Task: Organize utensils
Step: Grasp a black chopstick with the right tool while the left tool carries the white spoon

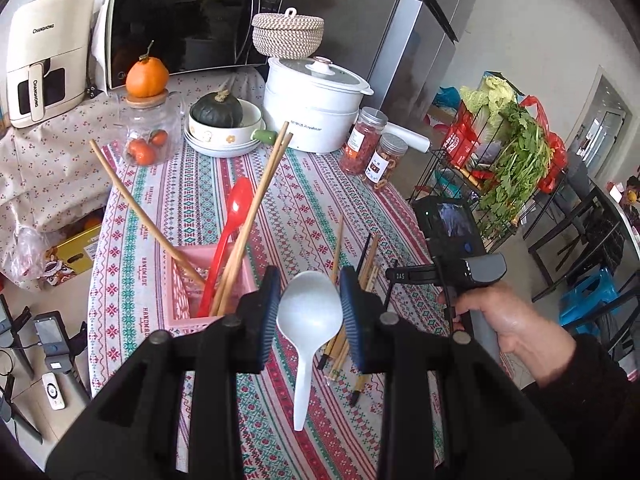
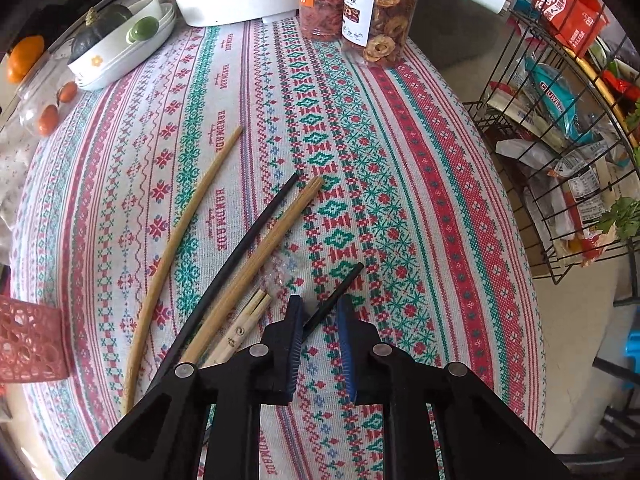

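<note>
Kitchen corner, round surface (image 2: pixel 420 184) under striped patterned cloth; microwave (image 1: pixel 188 24), white cooker (image 1: pixel 316 104), two snack jars (image 1: pixel 376 144) at the back, wire rack (image 2: pixel 560 128) of groceries off the right edge.

Pink basket (image 1: pixel 188 292) on the near left of the surface, already loaded: red spoon (image 1: pixel 232 224) and several bamboo chopsticks (image 1: pixel 260 208) standing tilted in it.

Left claw (image 1: pixel 310 312): pads either side of white spoon (image 1: pixel 308 320), bowl of spoon between the pads, handle hanging toward the camera. Appears gripped at the bowl edges and lifted clear of the cloth; contact on the right pad not fully certain.

Right claw (image 2: pixel 320 328): spread apart, nothing held. Black chopstick (image 2: pixel 336 296) lying on the cloth, passing between the two fingers, touching the left one or just beside it. Loose pile (image 2: pixel 240 256) of bamboo and black chopsticks just left of that claw.

Step in hand, as judged: sorting about half done; spoon in transit to the basket, right side lined up on the next stick.

Next move, judged: swing left claw over the basket, tip spoon handle-down into a free gap, release. Risk of knocking the leaning chopsticks. Right side: lower, clench on black chopstick near its middle; thin, round, likely to roll or pivot.
</note>
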Tool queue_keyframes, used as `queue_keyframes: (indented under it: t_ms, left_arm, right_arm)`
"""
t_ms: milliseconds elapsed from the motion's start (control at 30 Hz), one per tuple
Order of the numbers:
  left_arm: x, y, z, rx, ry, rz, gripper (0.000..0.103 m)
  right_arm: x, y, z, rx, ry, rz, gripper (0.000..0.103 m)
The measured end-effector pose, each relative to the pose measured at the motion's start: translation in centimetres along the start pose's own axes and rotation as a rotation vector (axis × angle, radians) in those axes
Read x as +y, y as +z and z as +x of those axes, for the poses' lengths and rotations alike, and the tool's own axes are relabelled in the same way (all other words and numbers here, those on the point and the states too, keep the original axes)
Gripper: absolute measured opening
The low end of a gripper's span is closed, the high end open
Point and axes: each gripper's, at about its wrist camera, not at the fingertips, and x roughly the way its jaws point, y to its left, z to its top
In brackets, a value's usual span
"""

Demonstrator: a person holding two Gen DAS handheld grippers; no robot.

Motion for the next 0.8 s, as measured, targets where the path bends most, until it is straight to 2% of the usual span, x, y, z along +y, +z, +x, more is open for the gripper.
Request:
queue_keyframes:
  t_ms: [133,333,467,633,800]
  left_arm:
    - [0.0,0.0,-0.3,-0.012,0.001,-0.005,0.032]
    - [-0.4,0.1,-1.1,-0.045,0.007,0.002,0.032]
    - [-0.6,0.2,-1.9,-0.077,0.013,0.005,0.032]
    - [-0.5,0.5,-3.1,-0.129,0.023,0.005,0.032]
    - [-0.2,1.0,-4.3,-0.183,0.032,-0.011,0.032]
  right_arm:
    - [-0.6,-1.6,-0.6,0.005,0.037,0.001,0.009]
    - [-2.2,-4.1,-2.0,-0.04,0.113,0.031,0.006]
    - [-3.0,-5.7,-5.4,-0.125,0.148,0.019,0.006]
    - [-4.1,-7.5,-10.9,-0.252,0.267,0.004,0.006]
    - [-4.2,-8.7,-16.0,-0.389,0.323,-0.033,0.005]
